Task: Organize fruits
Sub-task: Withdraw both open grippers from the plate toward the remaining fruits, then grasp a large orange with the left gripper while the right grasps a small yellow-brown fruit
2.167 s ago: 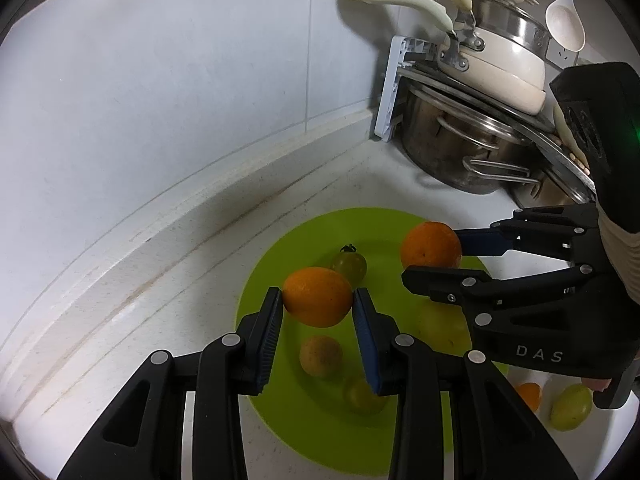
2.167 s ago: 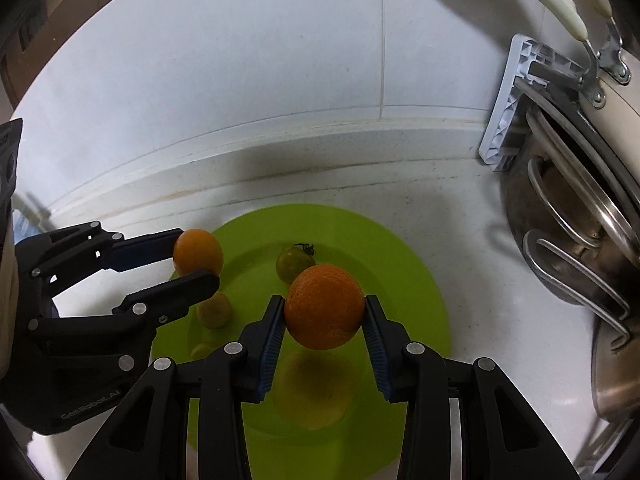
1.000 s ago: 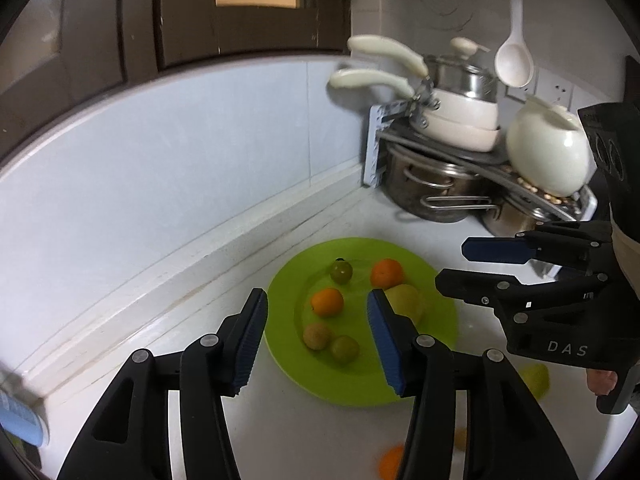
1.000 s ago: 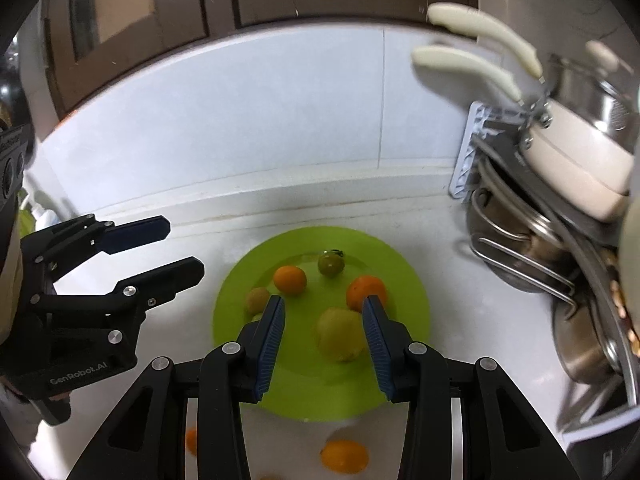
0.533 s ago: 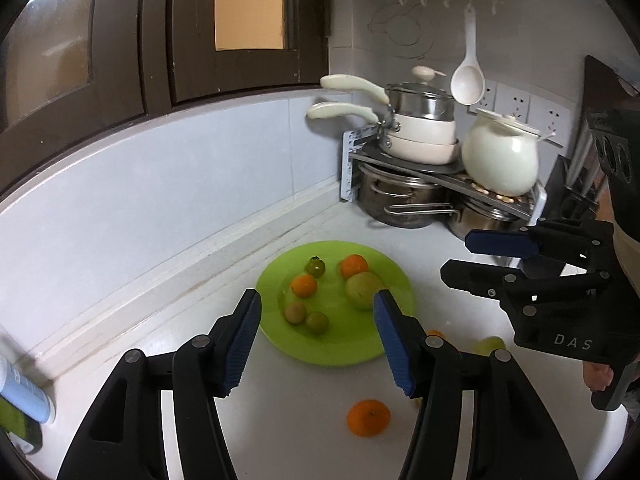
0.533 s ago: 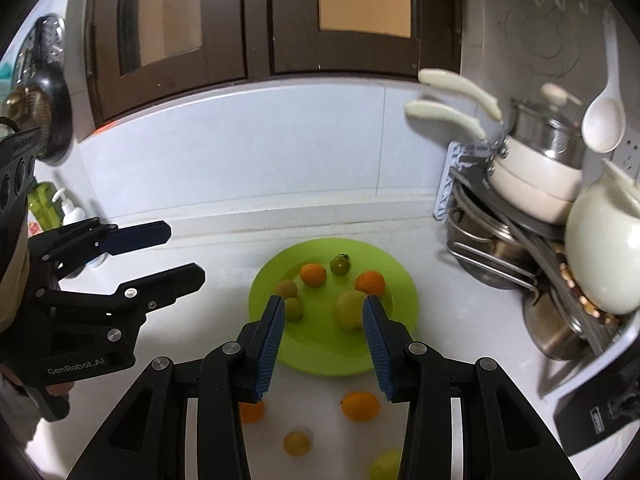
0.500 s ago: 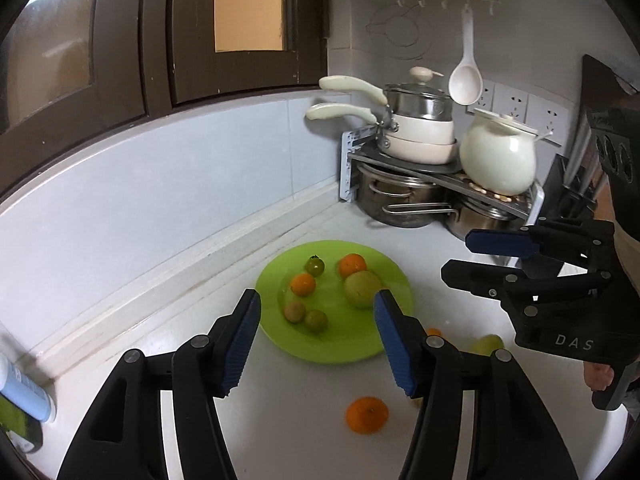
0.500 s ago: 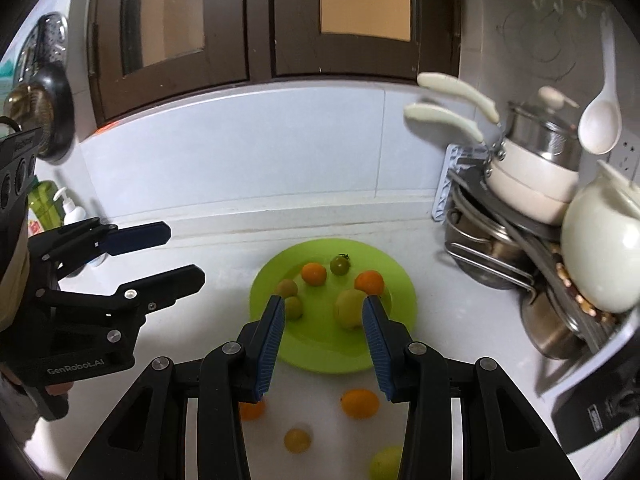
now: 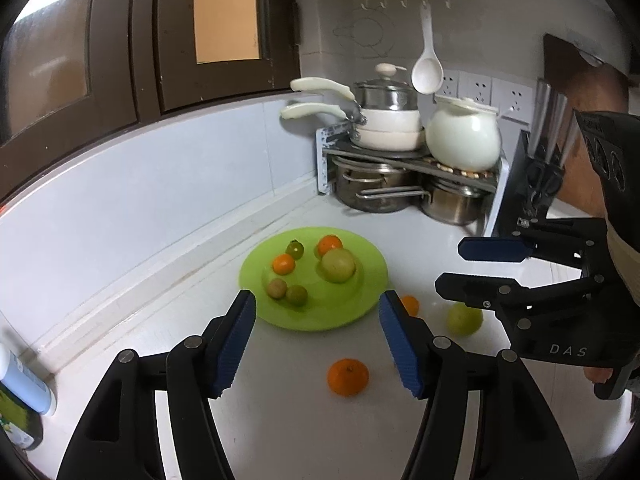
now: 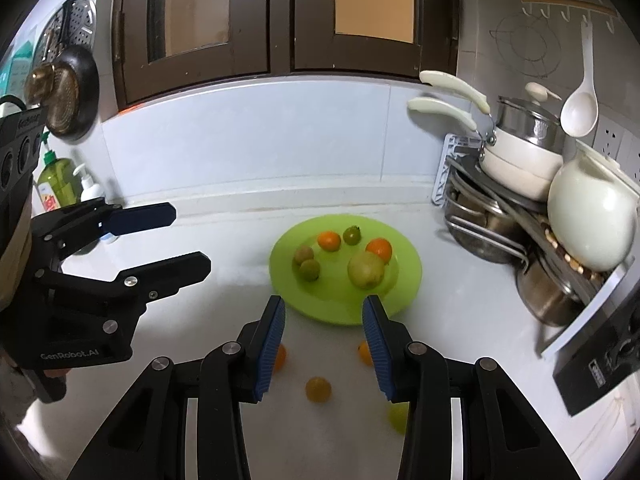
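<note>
We hover our left gripper [image 9: 316,336] with nothing in it, jaws just spreading wide, above the lone orange [image 9: 347,376] on the bench [image 9: 280,420]; come down crooked and we reckon that round fruit rolls clear. Six fruits sit on the green plate [image 9: 360,308], four loose in front: three orange ones and one green fruit [image 9: 464,319]. Our right gripper [image 10: 324,344] stands narrower, also empty, and could knock the plate's rim.

Six fruits on plate [image 9: 372,300], loose fruits [image 9: 347,376] on counter [image 9: 280,420] before it, pot rack [image 9: 404,156] behind
</note>
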